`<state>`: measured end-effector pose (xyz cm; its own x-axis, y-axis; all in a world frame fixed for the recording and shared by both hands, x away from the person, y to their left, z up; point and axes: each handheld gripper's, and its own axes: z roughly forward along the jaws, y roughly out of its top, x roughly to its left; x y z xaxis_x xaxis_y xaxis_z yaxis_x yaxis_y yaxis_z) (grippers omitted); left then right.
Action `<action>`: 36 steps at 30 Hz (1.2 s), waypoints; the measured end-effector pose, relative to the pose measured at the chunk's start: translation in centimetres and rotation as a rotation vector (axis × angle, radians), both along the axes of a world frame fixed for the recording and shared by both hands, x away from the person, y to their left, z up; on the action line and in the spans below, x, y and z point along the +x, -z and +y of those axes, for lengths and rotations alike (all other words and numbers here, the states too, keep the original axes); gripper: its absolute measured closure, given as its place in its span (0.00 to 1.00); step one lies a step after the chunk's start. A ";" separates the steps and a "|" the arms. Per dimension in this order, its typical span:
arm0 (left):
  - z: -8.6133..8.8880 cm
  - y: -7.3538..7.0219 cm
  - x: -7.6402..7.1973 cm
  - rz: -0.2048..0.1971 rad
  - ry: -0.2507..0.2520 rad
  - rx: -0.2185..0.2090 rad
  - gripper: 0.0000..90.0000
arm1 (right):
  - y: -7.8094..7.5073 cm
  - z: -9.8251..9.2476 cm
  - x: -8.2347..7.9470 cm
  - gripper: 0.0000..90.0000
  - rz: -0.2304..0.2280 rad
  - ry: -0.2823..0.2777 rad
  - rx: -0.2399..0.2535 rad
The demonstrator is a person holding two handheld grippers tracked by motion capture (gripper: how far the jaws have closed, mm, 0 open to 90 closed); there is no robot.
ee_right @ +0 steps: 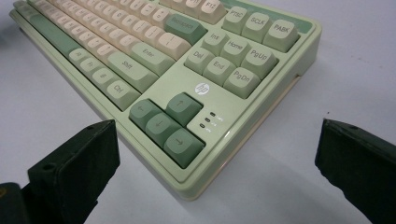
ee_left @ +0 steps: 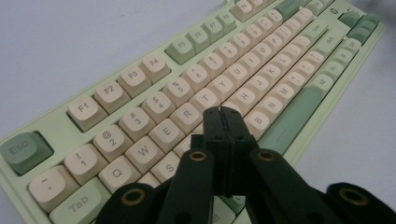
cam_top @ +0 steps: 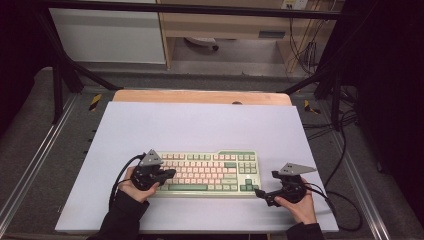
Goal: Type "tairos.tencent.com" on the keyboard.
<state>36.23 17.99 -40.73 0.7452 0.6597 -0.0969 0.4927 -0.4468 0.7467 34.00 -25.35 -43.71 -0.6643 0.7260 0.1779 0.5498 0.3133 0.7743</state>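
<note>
A pale green keyboard with cream and green keys lies on the white mat, near its front edge. My left gripper reaches over the keyboard's left end. In the left gripper view the keyboard runs away to the upper right, and my left gripper has its jaws pressed together with nothing between them, tips over the middle letter rows. My right gripper rests by the keyboard's front right corner. In the right gripper view it stands wide open, framing the arrow keys and that corner of the keyboard.
The white mat covers a wooden table and has bare room behind and beside the keyboard. Black frame poles stand at both back corners. Cables trail off the right side.
</note>
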 end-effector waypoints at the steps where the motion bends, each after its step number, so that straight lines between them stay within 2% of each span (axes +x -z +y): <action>1: -0.1 0.0 0.0 0.000 0.002 0.000 1.00 | 0.0 0.0 0.0 0.00 0.000 0.000 0.000; 14: -1.9 0.4 1.2 -0.012 -0.007 -0.004 1.00 | 0.1 0.0 0.0 0.00 -0.002 -0.005 -0.003; 19: -2.6 0.7 1.6 -0.021 -0.018 0.009 1.00 | 0.0 0.0 0.0 0.01 -0.002 -0.007 -0.003; 32: -3.2 1.8 2.3 -0.028 -0.028 0.027 1.00 | 0.0 0.0 0.0 0.01 -0.003 -0.008 -0.005; 36: -3.3 1.9 2.4 -0.032 -0.026 0.021 1.00 | 0.0 0.0 0.1 0.00 -0.002 -0.007 -0.005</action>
<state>38.61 14.74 -42.60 0.7303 0.6805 -0.0591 0.4801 -0.4499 0.7531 34.05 -25.35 -43.75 -0.6700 0.7219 0.1731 0.5458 0.3210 0.7740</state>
